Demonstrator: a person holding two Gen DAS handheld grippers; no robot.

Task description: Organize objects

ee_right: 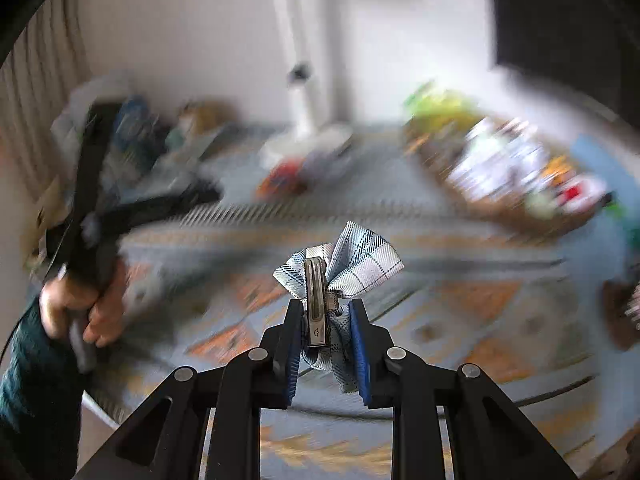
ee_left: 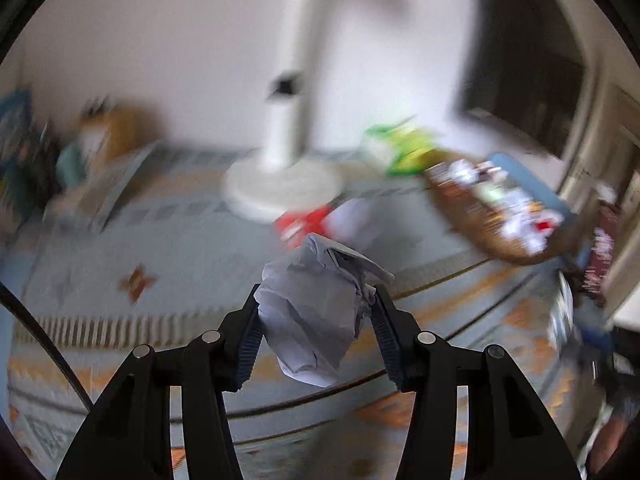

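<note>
- Paper, a crumpled white ball (ee_left: 316, 312), sits pinched between the 2 fingers of the left gripper (ee_left: 316, 300), lifted clear of the patterned tablecloth (ee_left: 180, 248) under it.
- Right gripper (ee_right: 325, 308) is pressed tight on a plaid fabric bow hair clip (ee_right: 340, 268); the metal clip bar stands upright against its left finger, and the bow fans out above the tips.
- Left of the right gripper, a hand (ee_right: 84, 304) in a dark green sleeve grasps the other tool's handle.
- Beyond the left gripper lie a blurred red wrapper (ee_left: 304, 222) and a white lamp base (ee_left: 280, 188).
- Farther right of both grippers, a brown basket (ee_left: 492, 216) holds mixed packets; a green bag (ee_left: 404, 148) lies behind it.
</note>
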